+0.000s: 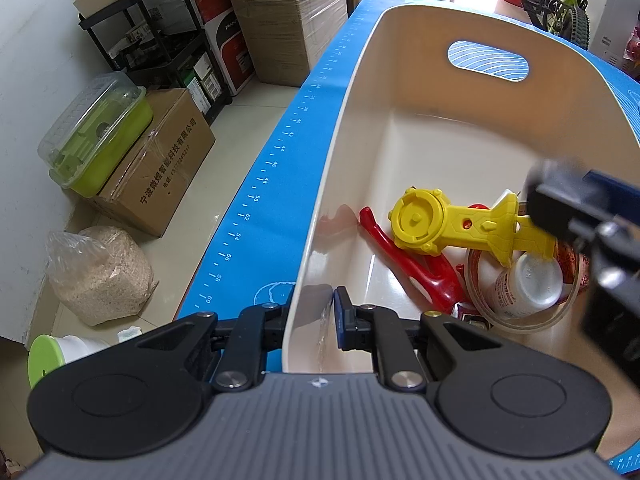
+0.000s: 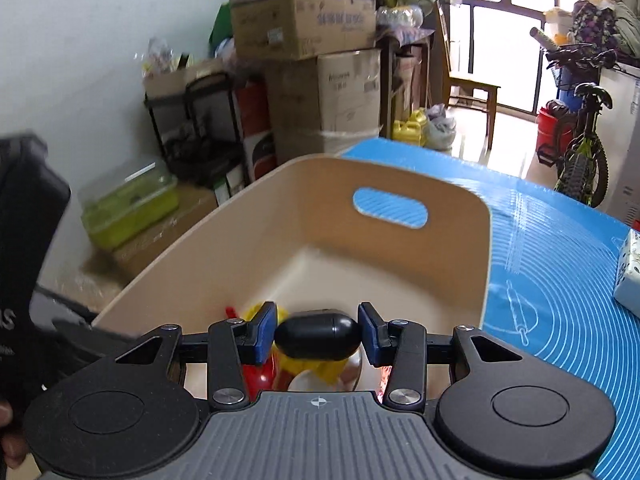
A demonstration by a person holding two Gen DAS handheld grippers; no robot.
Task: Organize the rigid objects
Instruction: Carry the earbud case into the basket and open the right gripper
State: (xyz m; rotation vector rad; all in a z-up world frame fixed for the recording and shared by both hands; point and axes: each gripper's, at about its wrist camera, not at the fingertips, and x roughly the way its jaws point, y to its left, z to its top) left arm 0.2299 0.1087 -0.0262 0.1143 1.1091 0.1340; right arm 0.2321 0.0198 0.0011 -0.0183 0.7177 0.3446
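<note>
Blue mat (image 2: 560,280): left tongs (image 1: 310,312) pinch bin wall (image 1: 304,280); right tongs (image 2: 318,330), tilted down, clamp black capsule (image 2: 318,334).

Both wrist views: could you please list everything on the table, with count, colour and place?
bin: one, cream, on the blue mat, handle cutout in its far wall.
mat: one, blue, covering the table.
yellow toy: one, in the bin, on top of the others.
red toy: one, in the bin, under the yellow toy.
tape roll: one, clear, in the bin.
white bottle: one, lying inside the tape roll.
black oval object: one, above the bin.
white box: one, on the mat right of the bin.
left gripper: jaws clamped on the bin's near wall.
right gripper: jaws holding the black oval object.
</note>
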